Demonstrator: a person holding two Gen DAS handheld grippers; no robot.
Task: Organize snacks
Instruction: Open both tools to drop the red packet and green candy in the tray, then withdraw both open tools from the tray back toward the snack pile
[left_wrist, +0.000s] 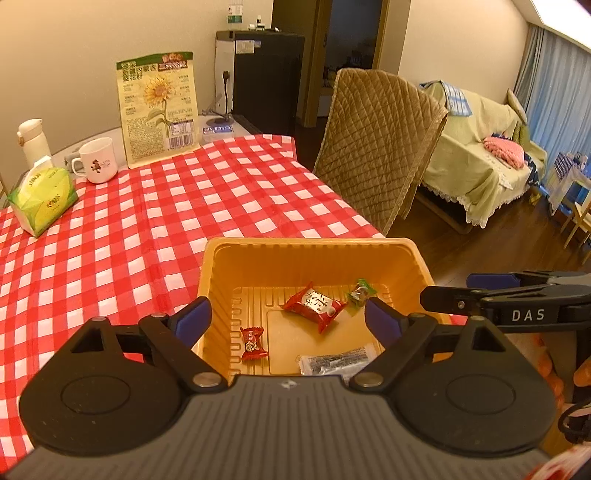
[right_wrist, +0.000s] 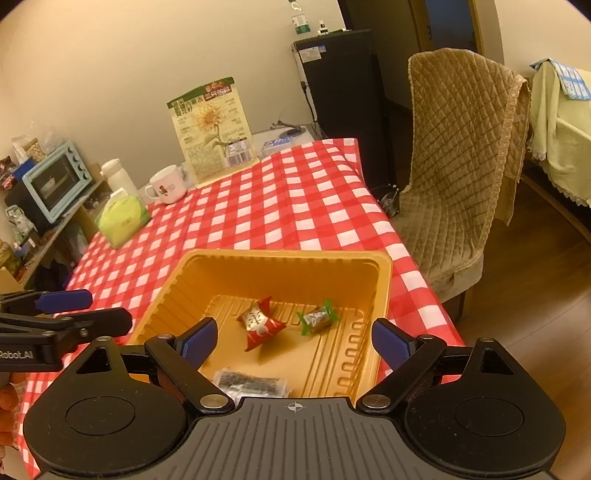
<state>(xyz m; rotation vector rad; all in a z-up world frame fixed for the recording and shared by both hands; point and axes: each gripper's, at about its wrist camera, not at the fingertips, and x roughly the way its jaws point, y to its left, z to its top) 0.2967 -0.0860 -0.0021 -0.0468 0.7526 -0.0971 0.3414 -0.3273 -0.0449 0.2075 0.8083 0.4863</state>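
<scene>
An orange plastic tray sits on the red checked tablecloth near the table's front right corner. Inside lie a large red snack packet, a small red candy, a green-wrapped candy and a silver sachet. My left gripper is open and empty above the tray's near side. My right gripper is open and empty over the tray too; it shows at the right edge of the left wrist view.
At the table's far end stand a sunflower-seed bag, a white mug, a green tissue pack and a white bottle. A quilted chair stands right of the table.
</scene>
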